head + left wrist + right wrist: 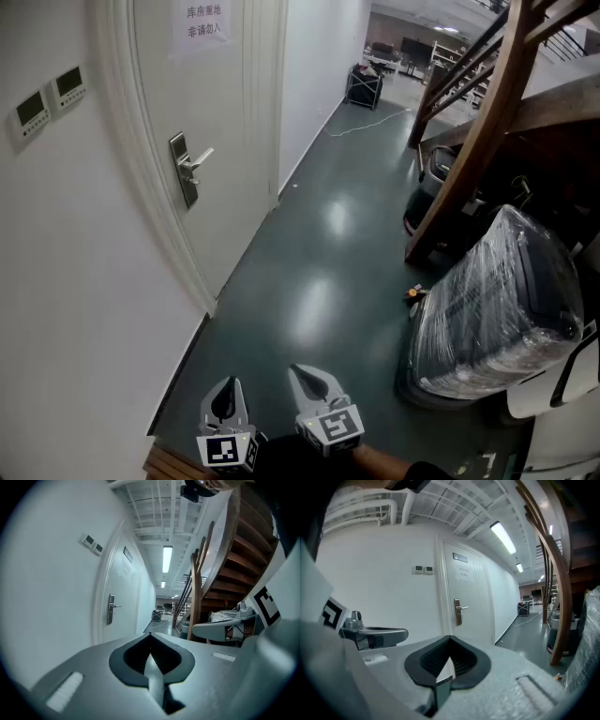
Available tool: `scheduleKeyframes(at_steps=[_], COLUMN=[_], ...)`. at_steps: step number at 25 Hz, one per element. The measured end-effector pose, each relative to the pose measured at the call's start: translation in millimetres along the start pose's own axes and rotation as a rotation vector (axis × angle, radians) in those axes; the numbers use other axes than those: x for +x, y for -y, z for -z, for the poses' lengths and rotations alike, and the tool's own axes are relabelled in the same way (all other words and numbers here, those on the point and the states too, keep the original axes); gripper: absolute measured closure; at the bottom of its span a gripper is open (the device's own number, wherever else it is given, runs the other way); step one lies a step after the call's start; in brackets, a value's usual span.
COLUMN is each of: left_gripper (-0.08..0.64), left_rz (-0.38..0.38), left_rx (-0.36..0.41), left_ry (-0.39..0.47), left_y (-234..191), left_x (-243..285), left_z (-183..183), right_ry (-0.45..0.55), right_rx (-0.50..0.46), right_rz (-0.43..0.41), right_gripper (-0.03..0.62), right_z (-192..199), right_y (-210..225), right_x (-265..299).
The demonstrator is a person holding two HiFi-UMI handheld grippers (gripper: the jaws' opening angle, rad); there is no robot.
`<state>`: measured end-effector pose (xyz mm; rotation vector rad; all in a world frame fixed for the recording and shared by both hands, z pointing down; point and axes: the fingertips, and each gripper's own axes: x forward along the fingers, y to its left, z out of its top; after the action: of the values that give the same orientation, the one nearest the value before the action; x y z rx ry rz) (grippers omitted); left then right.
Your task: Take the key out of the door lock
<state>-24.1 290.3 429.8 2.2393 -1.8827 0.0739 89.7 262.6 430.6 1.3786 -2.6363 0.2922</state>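
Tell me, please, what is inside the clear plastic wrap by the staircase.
A bulky dark grey object fills the plastic wrap; the glossy film blurs its details, so what it is cannot be told.

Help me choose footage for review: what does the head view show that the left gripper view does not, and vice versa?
Head view only: the left gripper from above with its marker cube, beside the right gripper, and the dark floor separating them from the door. Left gripper view only: the ceiling strip light and the left tongs closed tip to tip on nothing. Both: the white door, its lock plate with lever handle, the wall panels and the wooden staircase. Neither resolves a key.
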Motion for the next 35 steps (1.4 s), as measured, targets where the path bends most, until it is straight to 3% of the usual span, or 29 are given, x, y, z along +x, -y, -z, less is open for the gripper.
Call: scheduleKeyframes(at_steps=[14,25,35], left_gripper=[0.541,0.541,0.541], left_rz=[0.006,0.002,-0.035], left_rx=[0.005,0.01,0.047], left_ry=[0.01,-0.013,-0.017], left_y=[4.4,7.9,22.0], left_x=[1.0,8.6,22.7], left_z=[-2.5,3.1,-2.5], right_ry=[-0.001,-0.049,-0.013], right_rx=[-0.023,0.029,0.056], right_rz=[-0.021,-0.02,-0.062], right_gripper=[0.603,0.601,0.6], right_z=[-1.8,8.4,4.3], right_y=[-1.2,8.3,30.1], right_x=[-0.5,4.4,9.2])
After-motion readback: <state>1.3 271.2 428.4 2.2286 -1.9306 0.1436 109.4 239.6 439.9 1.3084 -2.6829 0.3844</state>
